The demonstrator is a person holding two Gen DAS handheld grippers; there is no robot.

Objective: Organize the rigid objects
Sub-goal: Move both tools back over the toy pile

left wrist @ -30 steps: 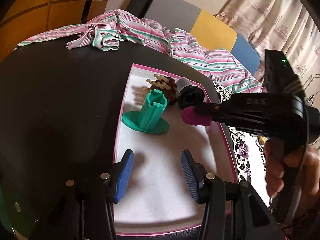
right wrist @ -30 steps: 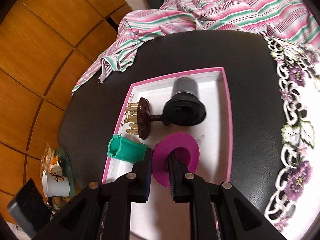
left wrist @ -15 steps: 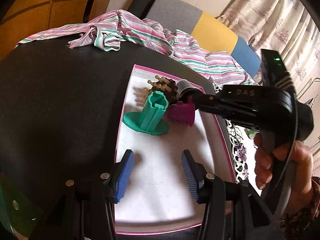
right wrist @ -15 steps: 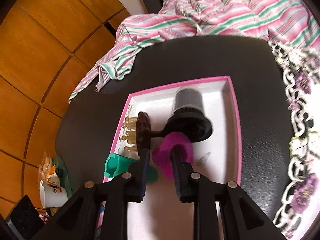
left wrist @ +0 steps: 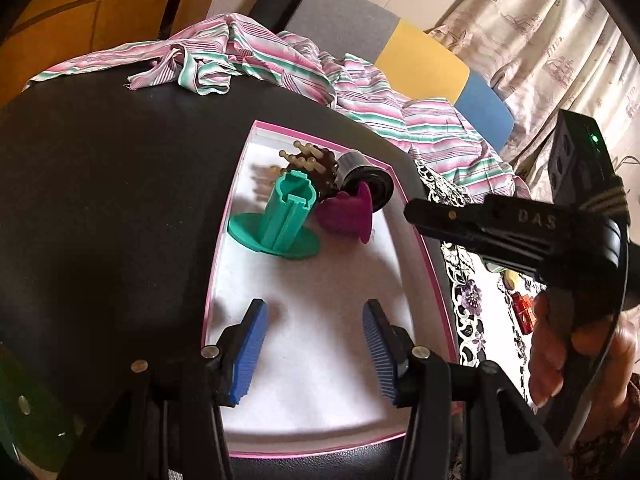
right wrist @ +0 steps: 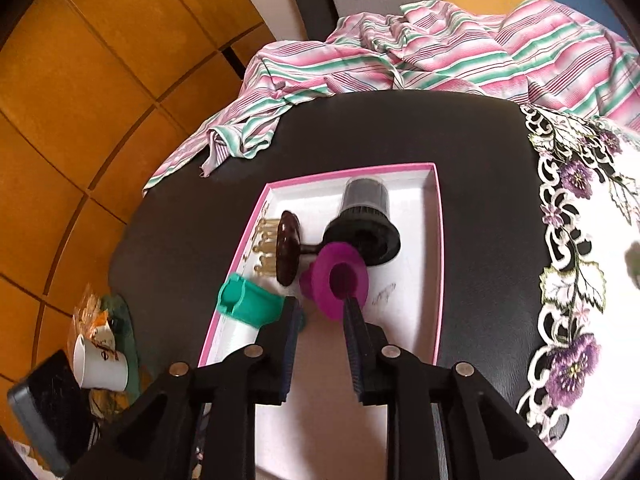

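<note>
My right gripper (right wrist: 320,312) has its jaws slightly parted with nothing clamped: the magenta spool (right wrist: 335,280) lies just ahead of the tips, its flange facing back at me, and the pads do not press on it. It rests on its side in the pink-rimmed tray (right wrist: 438,264), its long axis running away from the jaws toward the black flanged cylinder (right wrist: 366,220) it touches at the far end. The brown bristle brush (right wrist: 286,252) sits just left of it, and the teal spool (right wrist: 250,300) lies left of my right jaws, near the tray's left rim.

My left gripper (left wrist: 314,356) hangs over the near, bare part of the tray with its jaws about halfway open and empty. From there the teal spool (left wrist: 286,216) stands upright on its flange, ahead and slightly left, with the magenta spool (left wrist: 346,216) just beyond to the right. The right gripper is plainly nearer the magenta piece, so I judge any correction there is its job; the teal one suits the left.
</note>
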